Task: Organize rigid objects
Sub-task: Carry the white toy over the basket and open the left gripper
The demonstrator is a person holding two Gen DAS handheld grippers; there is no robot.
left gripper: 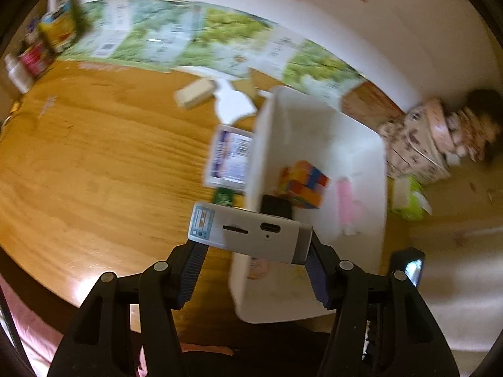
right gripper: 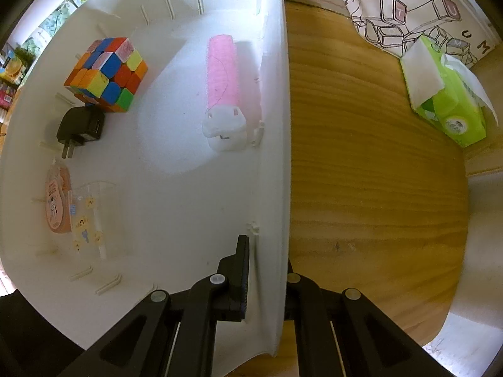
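Looking along the left gripper [left gripper: 256, 270], its two ribbed pads clamp the ends of a small white device [left gripper: 251, 235] with a card slot and a port on its near face and a blue sticker at its left end; it hangs over the near left rim of the white bin [left gripper: 261, 144]. Left of the bin, this view alone shows the round wooden table [left gripper: 94, 163], a cream block [left gripper: 195, 92], a printed card [left gripper: 229, 157] leaning by the bin wall, and boxes [left gripper: 56, 28] at the far left edge. The picture is blurred.

The right wrist view alone shows the bin's floor clearly: from left, an orange tag [right gripper: 56, 201] and a clear case [right gripper: 89, 216], a black plug charger [right gripper: 81, 128], a colour cube [right gripper: 107, 73], then a pink roller [right gripper: 223, 75] with a white end. The right gripper [right gripper: 267, 282] is closed narrowly on the bin's right wall, one finger inside, one outside. Farther right sits a green tissue pack [right gripper: 446, 100] beside a printed cloth bag [right gripper: 405, 9].
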